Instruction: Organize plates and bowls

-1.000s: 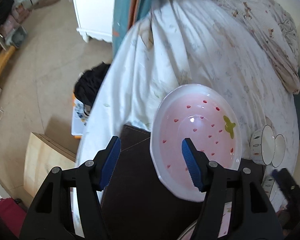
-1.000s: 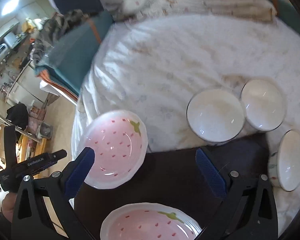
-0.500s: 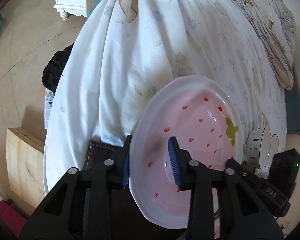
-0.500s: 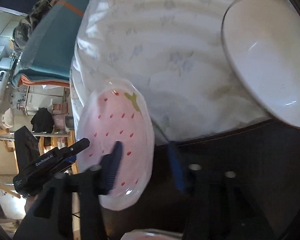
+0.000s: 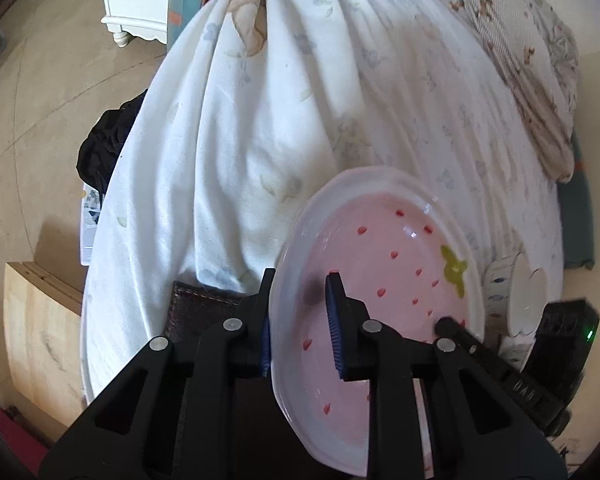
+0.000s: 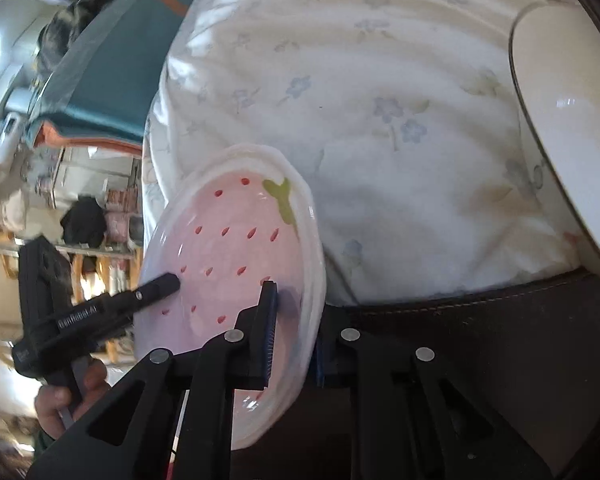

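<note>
Left wrist: strawberry plate (image 5: 384, 264) between closing jaws

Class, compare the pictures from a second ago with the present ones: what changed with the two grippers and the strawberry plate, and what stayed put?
Both grippers dropped toward the strawberry plate. The left gripper and right gripper, open before, are closing on opposite sides of its rim. The white bowl and dark mat stayed put.
</note>
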Motion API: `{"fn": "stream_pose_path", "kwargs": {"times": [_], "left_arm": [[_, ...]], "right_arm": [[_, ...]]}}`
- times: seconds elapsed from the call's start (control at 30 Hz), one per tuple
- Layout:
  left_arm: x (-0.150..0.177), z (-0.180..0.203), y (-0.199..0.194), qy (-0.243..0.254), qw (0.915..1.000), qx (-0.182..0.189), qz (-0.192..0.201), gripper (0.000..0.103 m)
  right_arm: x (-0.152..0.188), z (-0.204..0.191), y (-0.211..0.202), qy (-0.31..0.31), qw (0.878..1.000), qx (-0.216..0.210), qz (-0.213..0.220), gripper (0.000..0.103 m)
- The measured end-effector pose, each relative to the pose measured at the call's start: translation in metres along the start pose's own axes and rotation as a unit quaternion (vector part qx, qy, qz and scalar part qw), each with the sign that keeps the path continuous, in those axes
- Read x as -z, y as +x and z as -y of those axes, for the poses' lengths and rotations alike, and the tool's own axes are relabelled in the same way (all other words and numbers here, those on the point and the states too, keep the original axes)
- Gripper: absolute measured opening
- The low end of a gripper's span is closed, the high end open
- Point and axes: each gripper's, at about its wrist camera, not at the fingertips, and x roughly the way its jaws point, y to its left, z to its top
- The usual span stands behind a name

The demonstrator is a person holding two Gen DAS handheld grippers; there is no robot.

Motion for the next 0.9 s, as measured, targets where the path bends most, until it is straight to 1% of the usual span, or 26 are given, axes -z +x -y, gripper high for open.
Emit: {"fn": "stream_pose_path", "kwargs": {"times": [0.17,0.27,0.43,0.57,0.67,0.8,0.9], "left_arm": [[0.003,0.009,-0.013,0.011,0.9998,0.019,0.005,0.019],[0.009,0.020,-0.022,0.028,0.9991,0.030,0.008,0.019],[0.026,0.037,-0.040,0.057,0.9973,0.044,0.015,0.020],[0.046,0.048,-0.053,0.074,0.9960,0.049,0.011,0.020],[0.069,0.057,-0.065,0.088,0.9950,0.045,0.014,0.020],[0.092,0.059,-0.073,0.097,0.9940,0.050,0.007,0.020],[0.112,0.065,-0.081,0.111,0.9929,0.042,0.008,0.020]], "right_arm": [[0.011,-0.006,-0.024,-0.031,0.999,-0.014,0.025,0.017],[0.021,-0.016,-0.043,-0.055,0.998,-0.005,0.038,0.017],[0.038,-0.021,-0.078,-0.056,0.997,0.000,0.057,0.018],[0.057,-0.023,-0.101,-0.054,0.996,0.004,0.064,0.018],[0.075,-0.023,-0.116,-0.048,0.996,0.005,0.070,0.018],[0.101,-0.021,-0.136,-0.046,0.996,0.006,0.072,0.018],[0.119,-0.020,-0.146,-0.045,0.997,0.006,0.070,0.018]]}}
